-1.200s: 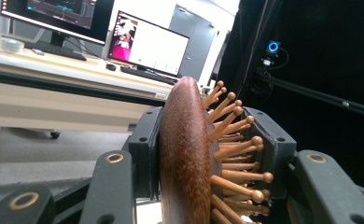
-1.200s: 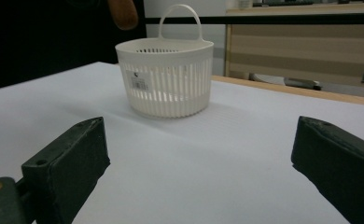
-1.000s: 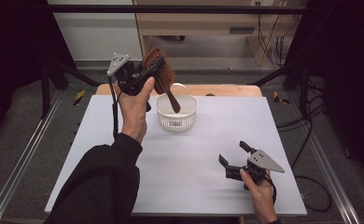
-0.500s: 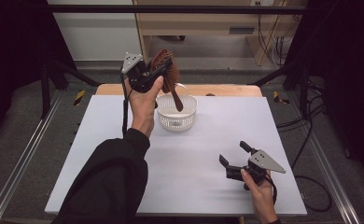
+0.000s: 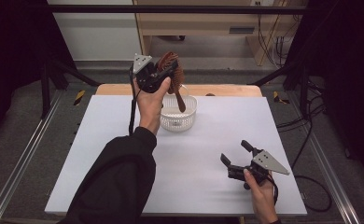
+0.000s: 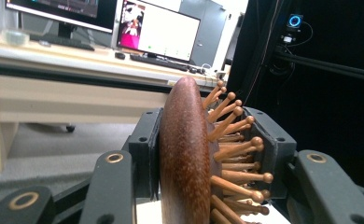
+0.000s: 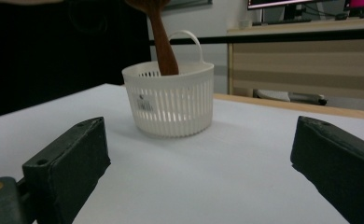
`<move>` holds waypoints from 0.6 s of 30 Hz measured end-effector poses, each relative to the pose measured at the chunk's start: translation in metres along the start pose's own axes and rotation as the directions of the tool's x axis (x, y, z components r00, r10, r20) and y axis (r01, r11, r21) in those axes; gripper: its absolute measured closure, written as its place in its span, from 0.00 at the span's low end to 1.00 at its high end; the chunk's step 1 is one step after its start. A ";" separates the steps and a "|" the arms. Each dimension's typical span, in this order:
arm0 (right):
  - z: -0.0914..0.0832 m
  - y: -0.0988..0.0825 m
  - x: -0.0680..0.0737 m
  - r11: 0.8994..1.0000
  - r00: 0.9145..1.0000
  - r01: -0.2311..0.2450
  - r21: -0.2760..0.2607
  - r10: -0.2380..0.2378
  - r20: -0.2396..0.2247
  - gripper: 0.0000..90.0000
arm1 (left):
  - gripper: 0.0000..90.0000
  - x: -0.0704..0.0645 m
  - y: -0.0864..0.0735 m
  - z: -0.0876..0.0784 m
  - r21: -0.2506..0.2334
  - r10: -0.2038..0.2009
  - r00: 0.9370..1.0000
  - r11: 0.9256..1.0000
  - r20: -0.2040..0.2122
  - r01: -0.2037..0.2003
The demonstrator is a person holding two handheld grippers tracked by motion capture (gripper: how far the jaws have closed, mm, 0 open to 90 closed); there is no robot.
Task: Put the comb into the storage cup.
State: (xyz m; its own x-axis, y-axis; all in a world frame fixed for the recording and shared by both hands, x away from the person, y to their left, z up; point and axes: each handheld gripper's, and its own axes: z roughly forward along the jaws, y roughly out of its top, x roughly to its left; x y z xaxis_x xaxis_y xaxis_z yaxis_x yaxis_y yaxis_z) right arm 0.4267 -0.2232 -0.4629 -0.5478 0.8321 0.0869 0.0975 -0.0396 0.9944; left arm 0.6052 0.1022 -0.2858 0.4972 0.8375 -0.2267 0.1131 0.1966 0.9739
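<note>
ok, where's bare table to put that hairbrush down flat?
Free: the white table left of the sleeve, and the stretch between white basket and right hand-held gripper. Crowded: the basket, where the wooden hairbrush handle dips in.

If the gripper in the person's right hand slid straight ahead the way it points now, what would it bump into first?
Most likely the white basket. The right gripper, jaws open, looks across bare white table straight at it, with nothing between. The wooden hairbrush handle dips into that basket. Depth is hard to judge, so it could pass just beside it.
</note>
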 end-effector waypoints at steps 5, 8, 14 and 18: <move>0.000 0.000 -0.001 1.000 1.000 0.008 0.003 -0.008 0.011 0.05 | 0.56 -0.001 -0.004 0.006 0.003 0.002 1.000 1.000 -0.010 -0.001; 0.000 -0.001 -0.001 1.000 0.999 0.024 0.009 -0.024 0.026 0.05 | 0.56 0.000 -0.007 0.009 0.009 0.003 1.000 1.000 -0.011 -0.003; -0.002 0.001 0.000 0.999 0.998 0.052 -0.008 -0.052 0.047 0.05 | 0.56 -0.001 -0.014 0.014 0.035 0.025 1.000 0.999 -0.007 -0.025; -0.001 0.000 0.000 0.998 0.997 0.064 0.003 -0.064 0.049 0.05 | 0.56 -0.003 -0.020 0.017 0.047 0.039 0.999 0.998 -0.010 -0.039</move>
State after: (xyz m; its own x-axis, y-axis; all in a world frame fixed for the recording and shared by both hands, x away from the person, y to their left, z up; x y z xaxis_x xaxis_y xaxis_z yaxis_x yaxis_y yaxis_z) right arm 0.4259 -0.2232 -0.4629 -0.5115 0.8590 0.0205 0.0647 0.0148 0.9978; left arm 0.6159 0.0874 -0.3043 0.4930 0.8494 -0.1882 0.1335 0.1399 0.9811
